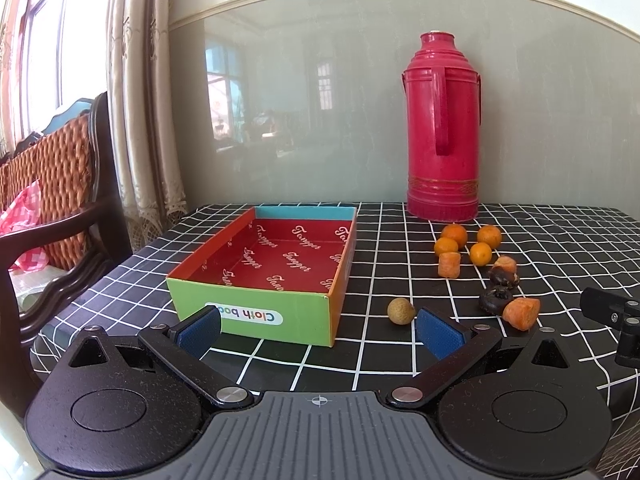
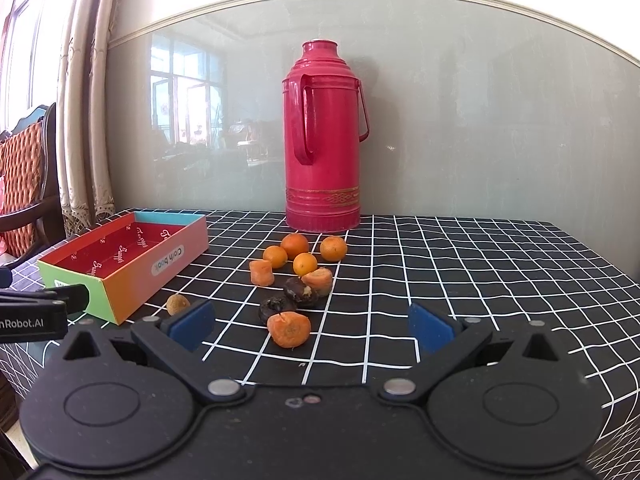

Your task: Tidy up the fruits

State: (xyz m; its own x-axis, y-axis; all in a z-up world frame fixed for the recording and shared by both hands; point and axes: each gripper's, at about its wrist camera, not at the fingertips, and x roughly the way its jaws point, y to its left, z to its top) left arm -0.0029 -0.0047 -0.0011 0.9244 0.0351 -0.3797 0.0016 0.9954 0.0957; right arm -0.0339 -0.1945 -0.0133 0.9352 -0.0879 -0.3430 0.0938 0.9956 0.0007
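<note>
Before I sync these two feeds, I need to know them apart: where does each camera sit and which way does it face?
Left wrist: on the left gripper, low over the table's near edge, facing the empty box; the right gripper's tip shows at the right edge.
Right wrist: on the right gripper, facing the fruit pile and the red thermos; the left gripper's tip shows at the left edge.
Shared: box, fruit, thermos, checked tablecloth.

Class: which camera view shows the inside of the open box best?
The left wrist view: the box faces it nearly end-on, so its red printed floor shows. In the right wrist view the box sits aslant at the left, its floor partly hidden.
</note>
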